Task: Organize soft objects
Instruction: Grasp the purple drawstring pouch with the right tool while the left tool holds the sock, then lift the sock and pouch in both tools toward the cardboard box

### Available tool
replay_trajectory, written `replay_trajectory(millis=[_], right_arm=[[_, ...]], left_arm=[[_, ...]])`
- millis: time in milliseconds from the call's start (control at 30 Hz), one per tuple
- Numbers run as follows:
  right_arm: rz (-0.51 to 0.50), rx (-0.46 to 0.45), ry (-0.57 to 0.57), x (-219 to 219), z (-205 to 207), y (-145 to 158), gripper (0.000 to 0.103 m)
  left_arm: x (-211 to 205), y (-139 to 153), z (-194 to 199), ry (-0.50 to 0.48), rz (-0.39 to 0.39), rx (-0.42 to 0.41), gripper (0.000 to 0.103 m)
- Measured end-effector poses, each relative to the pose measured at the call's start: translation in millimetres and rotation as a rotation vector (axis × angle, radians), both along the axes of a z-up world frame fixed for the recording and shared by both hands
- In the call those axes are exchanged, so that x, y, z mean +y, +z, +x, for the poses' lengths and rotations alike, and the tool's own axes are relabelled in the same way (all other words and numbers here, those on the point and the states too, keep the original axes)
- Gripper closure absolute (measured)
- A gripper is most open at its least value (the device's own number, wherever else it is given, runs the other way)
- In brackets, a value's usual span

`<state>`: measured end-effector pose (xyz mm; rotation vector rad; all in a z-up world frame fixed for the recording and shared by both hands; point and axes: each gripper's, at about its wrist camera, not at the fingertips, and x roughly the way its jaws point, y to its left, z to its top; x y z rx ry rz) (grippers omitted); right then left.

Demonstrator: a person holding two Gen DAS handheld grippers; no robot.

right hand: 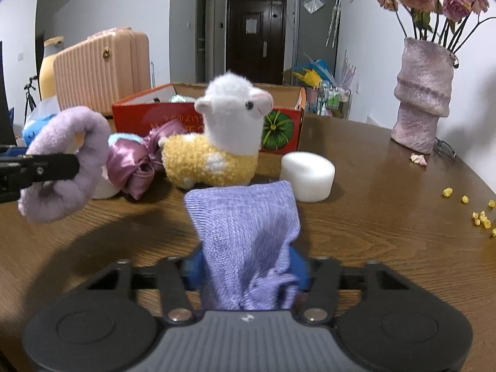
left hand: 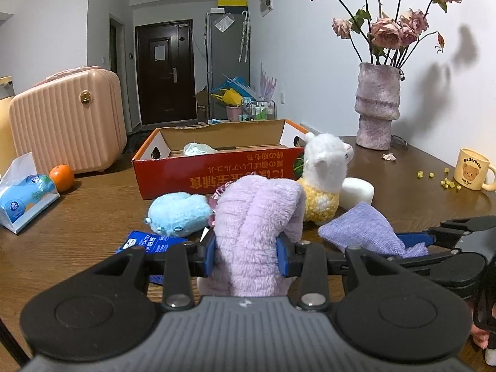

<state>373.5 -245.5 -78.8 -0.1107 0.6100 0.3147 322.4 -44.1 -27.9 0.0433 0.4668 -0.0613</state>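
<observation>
Now the left gripper [left hand: 245, 255] clamps the fleece [left hand: 254, 217], the right gripper [right hand: 248, 271] the cloth [right hand: 245, 229], box [left hand: 214, 170] straight ahead.

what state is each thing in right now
left gripper: shut on fluffy purple plush
right gripper: shut on lavender knit cloth
cardboard box: open on top
alpaca plush: upright on table
tissue pack: opened, tissue sticking out
</observation>
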Motion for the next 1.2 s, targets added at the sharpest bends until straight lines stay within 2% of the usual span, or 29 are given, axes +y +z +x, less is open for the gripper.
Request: replay_trajectory(millis=[100,267,733,1200], right_arm=[[0.002,-0.026,-0.001,1.0,-5.0,3.0,0.068],[0.016,-0.071,0.007,2.6,-13.5,9.0,0.072],[0.094,-0.207,0.012,4.3,-36.2,36.2,0.073],[0.129,-0.298,0.011,6.4,-32.7,65.7,0.073]], left_arm=[[0.7,1.3,-1.1,0.002,-0.004,-0.004,0.066],[2.9,2.8,-1.8,0.006,-0.011,-0.01,0.066],[14.0,13.9,-0.5,0.042,-0.047,-0.032,0.066],[22.1,41.7,8.9,0.076,-0.078,-0.091,0.065]])
